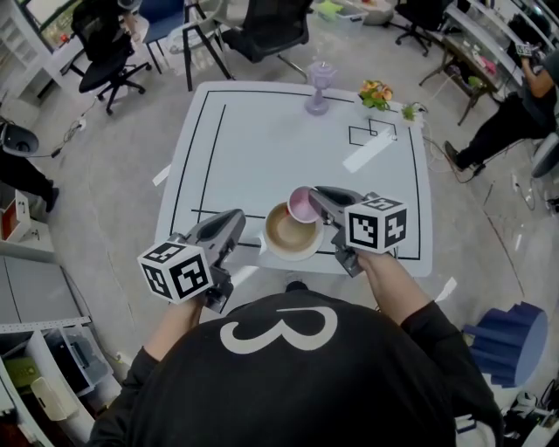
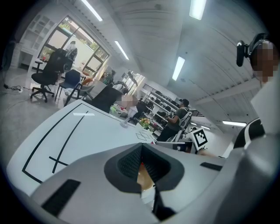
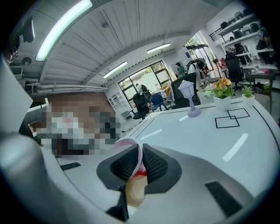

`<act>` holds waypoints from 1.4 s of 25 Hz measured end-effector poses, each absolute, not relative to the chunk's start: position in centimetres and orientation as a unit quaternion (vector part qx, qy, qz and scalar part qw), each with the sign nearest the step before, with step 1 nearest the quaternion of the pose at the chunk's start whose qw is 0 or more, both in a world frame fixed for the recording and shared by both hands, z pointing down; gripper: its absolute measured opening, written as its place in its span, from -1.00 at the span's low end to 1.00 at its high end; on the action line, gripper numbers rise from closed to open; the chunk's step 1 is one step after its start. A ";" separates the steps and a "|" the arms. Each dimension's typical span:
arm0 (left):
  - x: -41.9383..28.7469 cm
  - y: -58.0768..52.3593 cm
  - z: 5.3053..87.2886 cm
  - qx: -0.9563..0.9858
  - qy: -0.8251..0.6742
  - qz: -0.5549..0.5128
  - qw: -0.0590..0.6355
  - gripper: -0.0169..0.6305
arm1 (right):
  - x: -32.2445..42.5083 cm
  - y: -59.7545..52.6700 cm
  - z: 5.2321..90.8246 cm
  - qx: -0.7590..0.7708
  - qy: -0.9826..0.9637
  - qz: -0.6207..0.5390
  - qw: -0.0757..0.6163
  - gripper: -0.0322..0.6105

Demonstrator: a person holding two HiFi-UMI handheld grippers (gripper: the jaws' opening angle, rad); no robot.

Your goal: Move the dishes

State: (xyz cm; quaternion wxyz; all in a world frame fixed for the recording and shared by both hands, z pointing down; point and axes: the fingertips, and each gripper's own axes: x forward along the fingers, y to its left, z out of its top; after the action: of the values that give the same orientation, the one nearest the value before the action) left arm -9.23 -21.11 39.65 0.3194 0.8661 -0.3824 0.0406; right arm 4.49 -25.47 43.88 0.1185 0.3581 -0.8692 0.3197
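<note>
Nearest: black-shirted shoulders (image 1: 306,375) of the wearer, filling the lower edge of the head view.

Left gripper (image 1: 234,220): held low over the near table edge and aimed up-right toward the bowl. Its jaws are brought together at the tips with nothing between them. It is not touching the bowl.

Right gripper (image 1: 314,195): long axis laid from lower right to upper left. Its jaws are pinched on the side wall of the pink cup (image 1: 301,207), rim included.

Pink cup: mouth turned upward, overlapping the far right rim of the tan bowl (image 1: 288,234). Whether it rests on the bowl or is held above it cannot be told.

Tan bowl: set mouth up near the front edge of the white table (image 1: 262,148), between the two grippers.

White tape strip (image 1: 369,150): laid diagonally on the right half of the table.

Lilac goblet (image 1: 319,87): stood upright at the far edge.

Flower pot (image 1: 376,92): placed at the far right corner.

Black office chair (image 1: 271,26): seen beyond the table.
</note>
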 end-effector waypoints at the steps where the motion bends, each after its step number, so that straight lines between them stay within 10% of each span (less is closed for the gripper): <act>1: -9.1 -21.3 39.7 0.865 -0.384 0.041 0.320 -0.94 | 4.7 -25.9 43.8 0.358 -0.870 0.317 0.119 -0.77; 35: -7.1 -26.6 43.9 0.815 -0.452 0.023 0.361 -0.94 | 10.0 -37.0 51.3 0.377 -0.848 0.324 0.185 -0.68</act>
State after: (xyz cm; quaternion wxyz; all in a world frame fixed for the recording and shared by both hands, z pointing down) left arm -7.05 -26.60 43.90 0.3609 0.8155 -0.4520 0.0227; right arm 10.00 -37.01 51.33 0.1848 0.3773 -0.8477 0.3240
